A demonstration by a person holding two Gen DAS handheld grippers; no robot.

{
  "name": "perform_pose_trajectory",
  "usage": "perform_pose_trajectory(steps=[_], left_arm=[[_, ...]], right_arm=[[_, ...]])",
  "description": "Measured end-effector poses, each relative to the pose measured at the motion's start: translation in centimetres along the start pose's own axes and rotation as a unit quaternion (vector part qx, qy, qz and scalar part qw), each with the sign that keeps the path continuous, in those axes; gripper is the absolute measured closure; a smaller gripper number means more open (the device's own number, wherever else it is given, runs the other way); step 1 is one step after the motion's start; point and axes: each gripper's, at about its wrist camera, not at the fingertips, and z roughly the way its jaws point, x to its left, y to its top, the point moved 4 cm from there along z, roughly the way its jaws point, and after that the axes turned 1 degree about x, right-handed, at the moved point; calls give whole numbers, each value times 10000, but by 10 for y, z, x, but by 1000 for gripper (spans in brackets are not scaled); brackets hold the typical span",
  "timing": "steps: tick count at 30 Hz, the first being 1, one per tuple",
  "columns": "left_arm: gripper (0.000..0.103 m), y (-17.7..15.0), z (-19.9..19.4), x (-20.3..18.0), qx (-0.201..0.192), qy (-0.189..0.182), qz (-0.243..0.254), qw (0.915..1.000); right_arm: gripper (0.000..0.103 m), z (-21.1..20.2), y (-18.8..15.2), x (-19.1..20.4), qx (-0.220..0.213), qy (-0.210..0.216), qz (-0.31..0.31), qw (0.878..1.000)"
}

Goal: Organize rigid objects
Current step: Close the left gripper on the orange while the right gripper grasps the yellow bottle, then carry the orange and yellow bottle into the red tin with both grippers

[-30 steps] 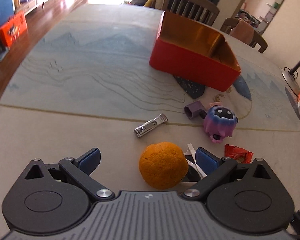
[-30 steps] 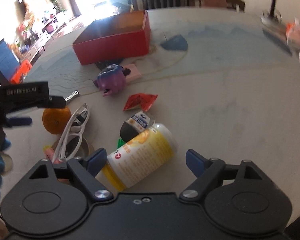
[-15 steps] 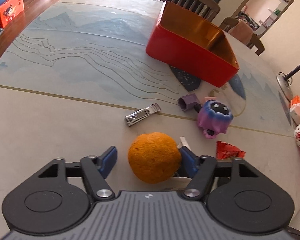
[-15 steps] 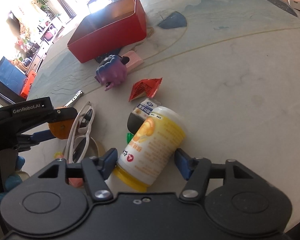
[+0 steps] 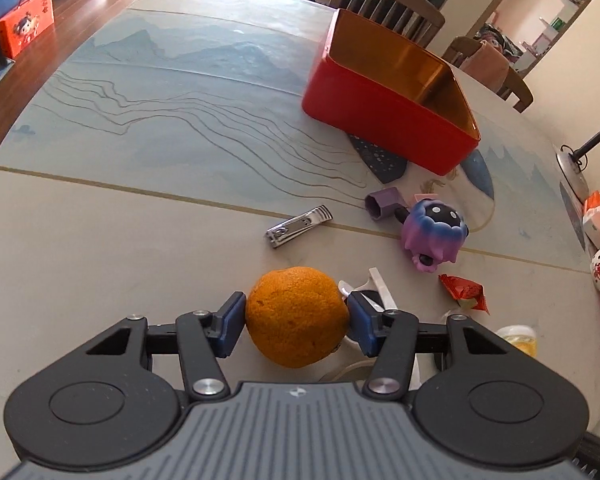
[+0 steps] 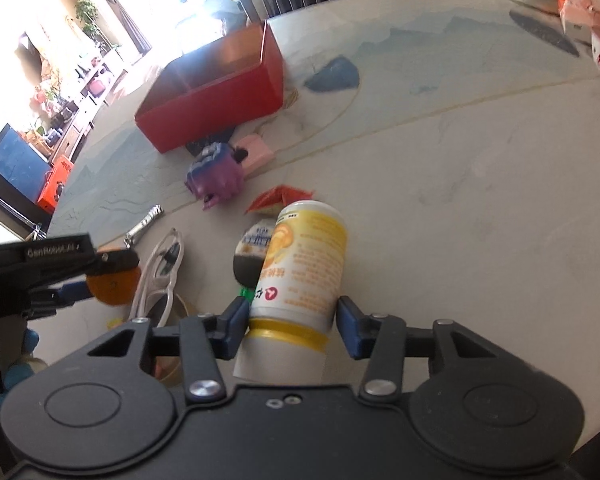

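My left gripper (image 5: 297, 322) is shut on an orange (image 5: 297, 316), both blue pads pressed against its sides; it also shows at the left of the right wrist view (image 6: 114, 282). My right gripper (image 6: 292, 326) is shut on a yellow and white bottle (image 6: 300, 268) that points away from the camera. An open red box (image 5: 388, 96) with a gold inside stands at the far side of the table, also in the right wrist view (image 6: 216, 92).
On the table lie a nail clipper (image 5: 299, 226), a purple toy figure (image 5: 434, 234), a small purple piece (image 5: 382, 203), a red wrapper (image 5: 464, 292), white glasses (image 6: 160, 276), a small dark bottle (image 6: 252, 252) and a pink block (image 6: 254, 152). Chairs stand behind the table.
Both grippers closed from wide open: the left onto the orange, the right onto the bottle. The bottle now points straight ahead and appears lifted at its far end.
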Motion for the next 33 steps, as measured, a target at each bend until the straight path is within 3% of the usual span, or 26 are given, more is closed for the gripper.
perform_pose_trajectory(steps=[9, 15, 25, 33], left_arm=[[48, 9, -39, -10, -253, -146, 238, 9993], [48, 28, -63, -25, -464, -160, 490, 9976], [48, 82, -76, -47, -805, -54, 726, 9941], [48, 134, -63, -72, -928, 68, 830, 9922]], right_arm=[[56, -25, 31, 12, -208, 91, -583, 9980], [56, -38, 68, 26, -483, 175, -945, 9942], [56, -34, 142, 48, -796, 213, -1386, 9869], [56, -9, 185, 62, -834, 218, -1631, 9828]])
